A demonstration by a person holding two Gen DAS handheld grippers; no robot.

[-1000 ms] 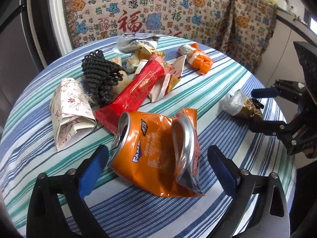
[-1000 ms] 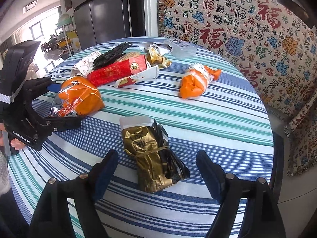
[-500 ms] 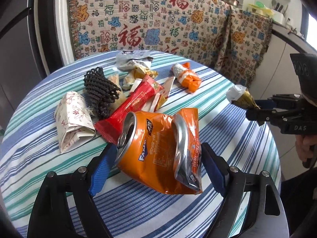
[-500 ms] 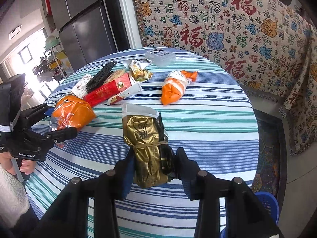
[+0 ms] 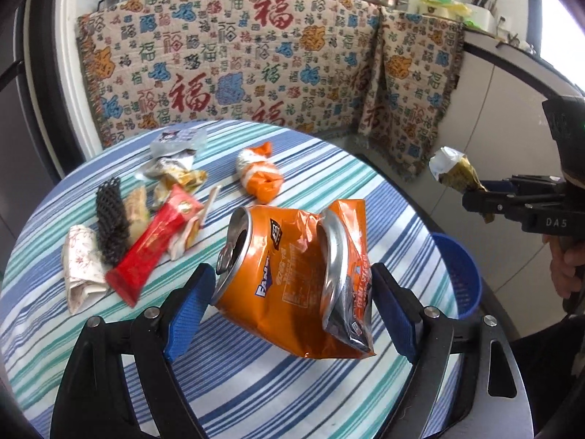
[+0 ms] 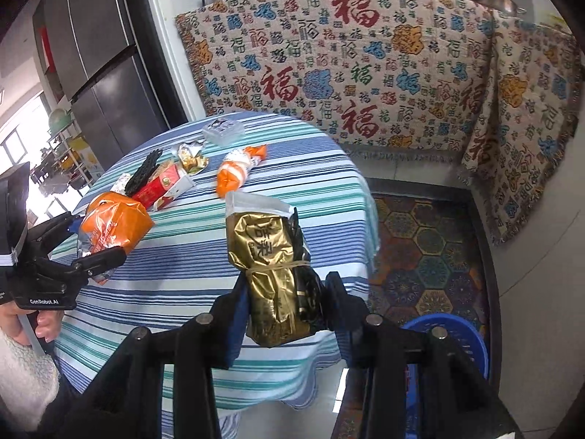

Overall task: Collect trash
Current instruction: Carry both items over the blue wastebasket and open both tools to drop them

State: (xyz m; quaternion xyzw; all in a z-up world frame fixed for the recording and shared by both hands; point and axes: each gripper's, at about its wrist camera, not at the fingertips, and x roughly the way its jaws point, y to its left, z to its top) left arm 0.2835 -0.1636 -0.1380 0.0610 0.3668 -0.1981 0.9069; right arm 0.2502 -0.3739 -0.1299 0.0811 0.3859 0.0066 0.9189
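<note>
From the left wrist view, the left hand-held gripper (image 5: 292, 307) has its blue pads set wide apart and pressed against both ends of a crushed orange soda can (image 5: 292, 274), which has an orange snack bag crumpled against it; the bundle is lifted clear of the round striped desk (image 5: 256, 384). Across the desk lie the leftovers: a red wrapper (image 5: 153, 245), a black mesh sleeve (image 5: 111, 216), a folded patterned paper (image 5: 82, 270), an orange-and-white packet (image 5: 259, 175) and a few smaller wrappers near the far edge. At the right edge the right hand-held gripper (image 5: 475, 192) pinches a gold foil pouch (image 5: 455, 172) in the air, beyond the desk rim, with a blue basket (image 5: 457, 270) on the floor below. To do this step well, I would judge that each load should be carried fully over the basket before the pads let go, keeping the can level so the loose bag does not slip out. From the right wrist view, the right hand-held gripper (image 6: 283, 303) has just been drawing its jaws in, and they now clamp the lower half of the gold foil pouch (image 6: 270, 267), held upright above the desk edge. The blue basket (image 6: 460, 333) shows low and to the right on the patterned rug, so the pouch is not over it yet. At the left the left hand-held gripper (image 6: 93, 236) carries the orange can and bag just above the cloth.
</note>
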